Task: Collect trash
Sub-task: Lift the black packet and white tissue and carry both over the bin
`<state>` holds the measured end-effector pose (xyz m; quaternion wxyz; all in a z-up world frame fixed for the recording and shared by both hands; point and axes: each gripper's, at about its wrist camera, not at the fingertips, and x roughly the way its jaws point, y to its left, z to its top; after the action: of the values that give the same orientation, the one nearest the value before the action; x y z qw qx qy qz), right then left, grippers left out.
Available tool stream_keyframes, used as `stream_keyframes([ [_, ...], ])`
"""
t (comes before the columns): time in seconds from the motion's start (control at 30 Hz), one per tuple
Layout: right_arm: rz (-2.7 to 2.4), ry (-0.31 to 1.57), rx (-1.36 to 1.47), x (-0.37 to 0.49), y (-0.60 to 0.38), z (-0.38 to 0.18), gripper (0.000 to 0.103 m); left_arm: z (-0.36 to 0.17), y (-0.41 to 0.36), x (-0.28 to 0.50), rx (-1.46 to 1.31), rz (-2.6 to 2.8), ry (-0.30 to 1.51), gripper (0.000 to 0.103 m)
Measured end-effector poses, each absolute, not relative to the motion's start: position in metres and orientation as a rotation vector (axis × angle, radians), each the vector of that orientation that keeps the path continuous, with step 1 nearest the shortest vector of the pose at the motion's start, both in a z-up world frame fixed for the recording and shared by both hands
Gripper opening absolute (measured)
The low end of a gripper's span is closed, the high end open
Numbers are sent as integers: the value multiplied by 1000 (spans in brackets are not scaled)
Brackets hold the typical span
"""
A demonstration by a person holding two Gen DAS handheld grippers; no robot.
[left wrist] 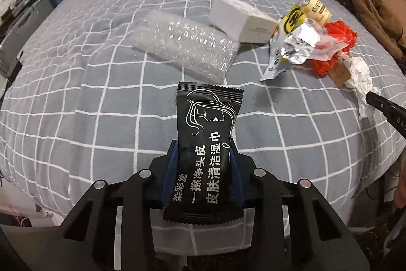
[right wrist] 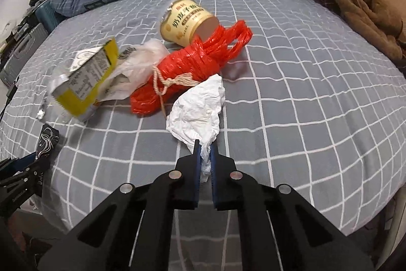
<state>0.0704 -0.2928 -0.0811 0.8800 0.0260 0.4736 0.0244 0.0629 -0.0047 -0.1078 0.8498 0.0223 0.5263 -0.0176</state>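
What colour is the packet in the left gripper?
Black with white line art and lettering; the packet shows best in the left wrist view.

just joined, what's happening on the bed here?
Trash pickup, both hands busy. The left tool is clamped on a black wet-wipe sachet; the right tool pinches a crumpled white tissue. Still on the checked bedsheet: a bubble-wrap sheet, white box, yellow snack wrapper, red cord bundle and paper cup.
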Motion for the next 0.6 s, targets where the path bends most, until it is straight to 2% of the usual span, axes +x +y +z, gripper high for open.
stream_keyframes([
  [0.6, 74, 928, 55, -18, -281, -40, 6, -70, -13, -4, 54, -54, 1050, 37],
])
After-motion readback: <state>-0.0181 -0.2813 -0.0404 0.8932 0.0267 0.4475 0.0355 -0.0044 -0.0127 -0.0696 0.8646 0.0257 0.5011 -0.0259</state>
